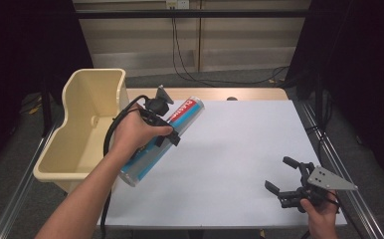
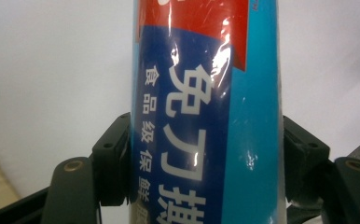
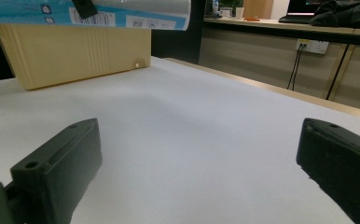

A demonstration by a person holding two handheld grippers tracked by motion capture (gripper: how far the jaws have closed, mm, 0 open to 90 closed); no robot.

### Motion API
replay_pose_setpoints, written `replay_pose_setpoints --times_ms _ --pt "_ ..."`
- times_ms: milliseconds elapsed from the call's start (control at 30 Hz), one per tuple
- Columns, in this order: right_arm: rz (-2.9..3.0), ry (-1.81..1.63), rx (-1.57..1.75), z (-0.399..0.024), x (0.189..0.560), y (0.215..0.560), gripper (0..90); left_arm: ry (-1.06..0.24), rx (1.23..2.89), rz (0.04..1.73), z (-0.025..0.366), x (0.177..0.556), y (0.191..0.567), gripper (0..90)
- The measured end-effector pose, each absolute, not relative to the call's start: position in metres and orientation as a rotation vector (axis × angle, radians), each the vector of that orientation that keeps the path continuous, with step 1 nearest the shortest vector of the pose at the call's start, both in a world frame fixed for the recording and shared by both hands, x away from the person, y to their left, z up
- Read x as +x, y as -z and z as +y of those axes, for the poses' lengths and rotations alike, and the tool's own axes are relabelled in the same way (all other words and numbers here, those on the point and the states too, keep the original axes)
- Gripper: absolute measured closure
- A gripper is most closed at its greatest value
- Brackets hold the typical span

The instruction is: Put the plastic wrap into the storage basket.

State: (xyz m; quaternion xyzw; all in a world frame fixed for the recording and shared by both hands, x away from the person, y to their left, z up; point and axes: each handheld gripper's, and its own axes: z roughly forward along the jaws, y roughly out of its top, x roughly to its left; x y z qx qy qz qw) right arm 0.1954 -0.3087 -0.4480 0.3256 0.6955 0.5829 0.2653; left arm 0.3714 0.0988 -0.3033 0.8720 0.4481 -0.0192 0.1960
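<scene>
Jaws of left gripper [image 2: 206, 154] clamp blue tube [image 2: 206, 93]

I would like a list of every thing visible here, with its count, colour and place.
tube: one, blue with red label, held above the table's left side beside the bin
bin: one, cream, at the table's left edge
table: one, white top with wooden far edge
cables: several, black, on the floor and wall behind the table
left tool: one, black, jaws shut on the tube's sides
right tool: one, black with grey plate, jaws open, low over the table's near right corner
hands: two, each holding a tool
</scene>
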Motion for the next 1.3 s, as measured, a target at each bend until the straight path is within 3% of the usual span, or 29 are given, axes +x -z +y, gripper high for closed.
replay_pose_setpoints --times_ms 1300 --pt "1.891 -1.57 0.875 -0.304 0.196 0.448 0.0 -0.058 2.191 1.582 0.231 0.357 0.25 32.2"
